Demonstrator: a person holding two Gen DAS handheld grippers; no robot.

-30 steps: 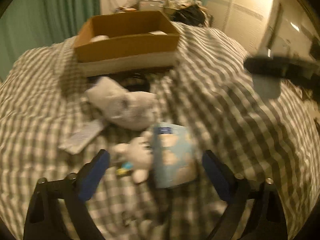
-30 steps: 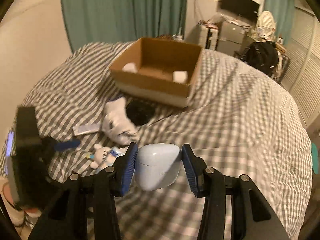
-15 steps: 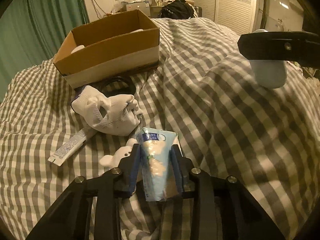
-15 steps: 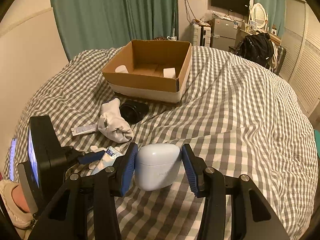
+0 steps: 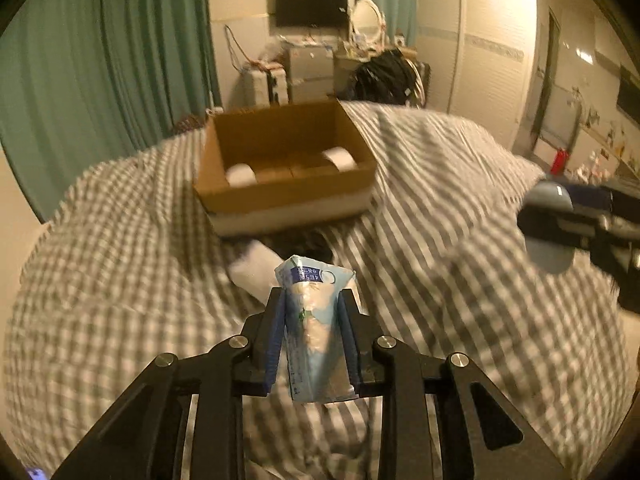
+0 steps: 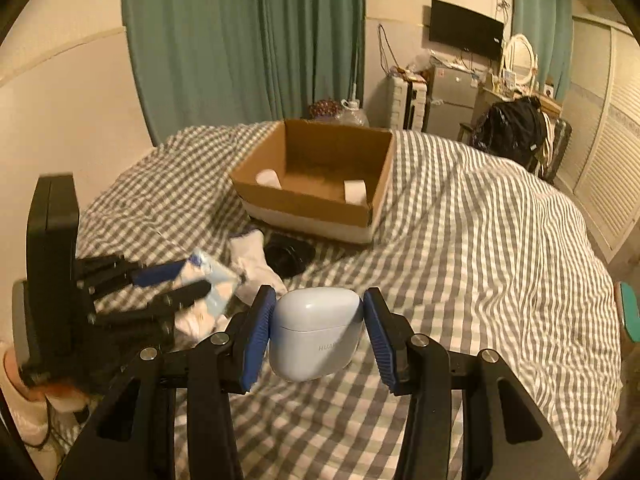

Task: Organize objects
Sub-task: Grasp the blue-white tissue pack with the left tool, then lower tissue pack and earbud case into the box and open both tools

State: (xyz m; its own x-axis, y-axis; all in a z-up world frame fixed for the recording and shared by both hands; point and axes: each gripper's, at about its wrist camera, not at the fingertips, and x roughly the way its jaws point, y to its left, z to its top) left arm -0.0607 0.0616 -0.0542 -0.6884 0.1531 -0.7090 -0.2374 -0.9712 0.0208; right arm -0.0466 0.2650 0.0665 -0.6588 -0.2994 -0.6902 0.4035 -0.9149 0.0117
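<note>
My left gripper (image 5: 312,312) is shut on a light blue tissue pack (image 5: 314,328) and holds it raised above the checked bed, pointing at the open cardboard box (image 5: 288,172). My right gripper (image 6: 318,320) is shut on a pale blue earbud case (image 6: 316,334), held above the bed. The left gripper with the tissue pack (image 6: 216,284) shows at the left of the right wrist view. The right gripper with the case (image 5: 554,224) shows at the right edge of the left wrist view. The box (image 6: 320,176) holds two white rolls (image 6: 354,190).
A white sock (image 6: 250,264) and a black round object (image 6: 290,254) lie on the bed in front of the box. Green curtains, a small fridge, a dark bag on a chair and wardrobe doors stand behind the bed.
My left gripper closed on the tissue pack and lifted it off the bed, toward the box. My right gripper kept hold of the case and rose slightly.
</note>
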